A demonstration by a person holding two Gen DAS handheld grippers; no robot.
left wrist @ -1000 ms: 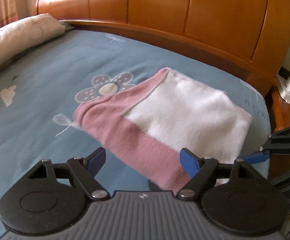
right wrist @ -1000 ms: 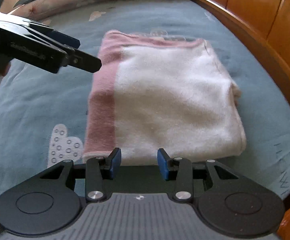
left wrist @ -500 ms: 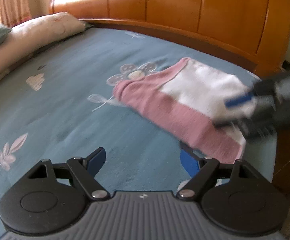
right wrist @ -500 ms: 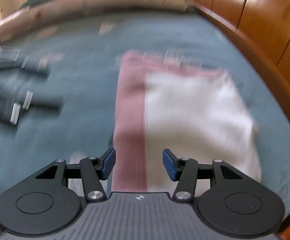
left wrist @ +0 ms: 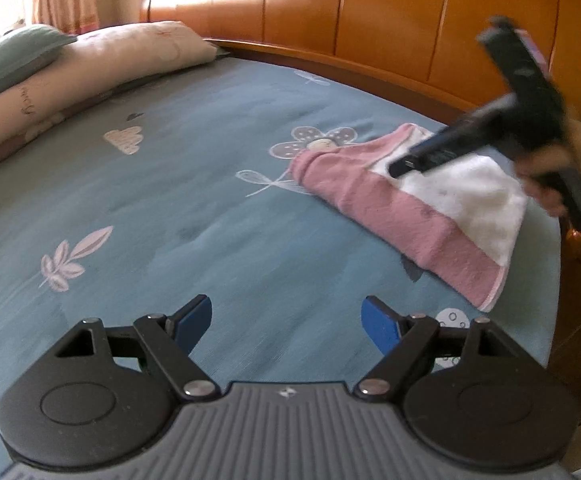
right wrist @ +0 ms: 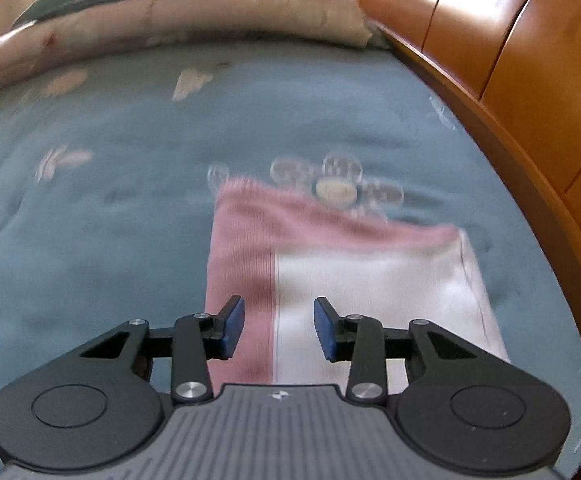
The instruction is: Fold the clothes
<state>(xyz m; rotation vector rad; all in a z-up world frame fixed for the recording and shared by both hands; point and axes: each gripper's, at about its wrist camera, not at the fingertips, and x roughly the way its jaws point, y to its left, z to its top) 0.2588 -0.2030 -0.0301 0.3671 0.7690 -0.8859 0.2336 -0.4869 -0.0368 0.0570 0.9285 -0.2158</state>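
Broadly, bed: the blue floral sheet (left wrist: 194, 184) is filling both views, with pillows (left wrist: 90, 68) lying along its far side and the wooden headboard (left wrist: 390, 12) curving behind.
Garment: the pink-and-white folded cloth (left wrist: 418, 204) is lying flat on the sheet near the headboard-side edge, already looking like a compact rectangle with a pink band along two sides.
Left gripper: the left gripper (left wrist: 286, 320) is hovering over bare sheet, well apart from the cloth, its jaws standing wide and holding nothing.
Right gripper: the right gripper (right wrist: 278, 328) is hanging just above the near end of the cloth (right wrist: 342, 280); its jaws are closing, partway in, with nothing pinched between the pads.
Step in hand: judging by the tidy rectangle, the folding is appearing finished or nearly so, both tools being clear of the fabric.
Next move: either one more fold, calling for a pinch on a near edge, or simply leaving the cloth.
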